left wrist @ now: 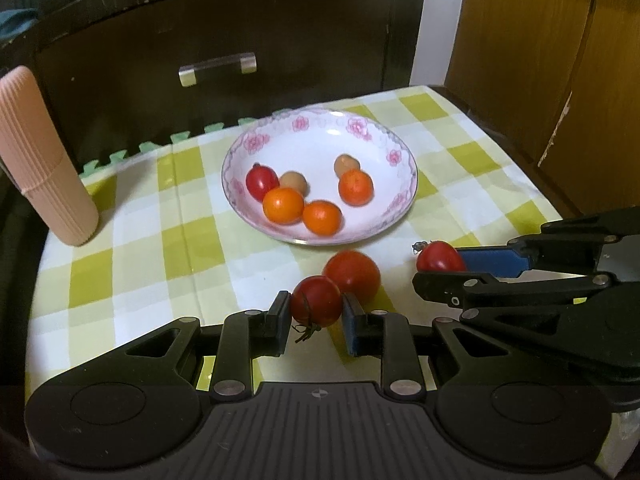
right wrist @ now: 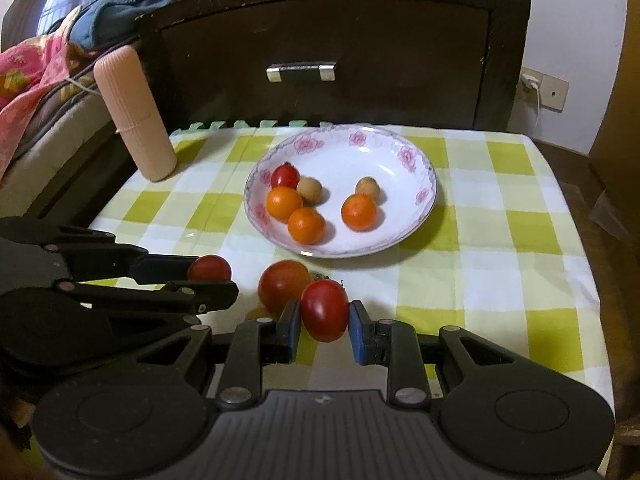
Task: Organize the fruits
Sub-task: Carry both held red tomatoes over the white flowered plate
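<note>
A white bowl with pink flowers [left wrist: 394, 200] [right wrist: 416, 216] stands mid-table and holds three oranges, one red tomato [left wrist: 261, 182] and two small brown fruits. In front of it a larger tomato [left wrist: 354, 274] [right wrist: 282, 285] rests on the checked cloth. My left gripper [left wrist: 316, 306] [right wrist: 212, 276] is shut on a small dark red tomato [left wrist: 316, 298] [right wrist: 209, 268], just left of the larger one. From the right, my right gripper [right wrist: 325, 314] [left wrist: 438, 266] is shut on another small tomato [right wrist: 325, 308] [left wrist: 439, 256], just right of the larger one.
A pink ribbed cylinder [left wrist: 44, 160] [right wrist: 134, 116] stands at the table's back left corner. A dark wooden panel with a metal handle [left wrist: 218, 68] [right wrist: 301, 72] rises behind the table. Wooden furniture [left wrist: 540, 60] flanks the right side. The cloth right of the bowl [right wrist: 520, 220] is bare.
</note>
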`<state>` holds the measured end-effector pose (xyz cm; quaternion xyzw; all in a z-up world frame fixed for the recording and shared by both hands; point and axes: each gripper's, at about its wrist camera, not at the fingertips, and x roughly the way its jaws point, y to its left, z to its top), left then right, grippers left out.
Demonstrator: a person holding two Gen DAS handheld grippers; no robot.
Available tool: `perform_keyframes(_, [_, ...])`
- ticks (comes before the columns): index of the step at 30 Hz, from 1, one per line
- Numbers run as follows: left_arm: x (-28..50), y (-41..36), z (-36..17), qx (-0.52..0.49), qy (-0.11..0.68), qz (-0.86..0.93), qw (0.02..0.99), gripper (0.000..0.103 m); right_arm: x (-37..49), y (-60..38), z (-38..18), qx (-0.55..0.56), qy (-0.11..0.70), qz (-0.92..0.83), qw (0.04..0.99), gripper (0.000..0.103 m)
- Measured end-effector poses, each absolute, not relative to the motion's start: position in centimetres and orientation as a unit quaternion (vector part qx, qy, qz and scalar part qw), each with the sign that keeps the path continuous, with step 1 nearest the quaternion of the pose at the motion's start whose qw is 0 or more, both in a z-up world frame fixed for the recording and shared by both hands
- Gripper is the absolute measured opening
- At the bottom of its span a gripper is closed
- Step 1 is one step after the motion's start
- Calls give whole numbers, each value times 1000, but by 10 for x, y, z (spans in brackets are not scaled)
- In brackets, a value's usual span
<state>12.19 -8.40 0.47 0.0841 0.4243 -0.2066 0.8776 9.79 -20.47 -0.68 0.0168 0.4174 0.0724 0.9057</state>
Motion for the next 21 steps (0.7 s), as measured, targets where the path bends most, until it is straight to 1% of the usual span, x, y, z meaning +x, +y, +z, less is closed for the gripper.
perform_keyframes(21, [165, -95, 23, 79, 404, -198, 890, 32, 143, -223, 7, 41, 397, 64, 915, 25])
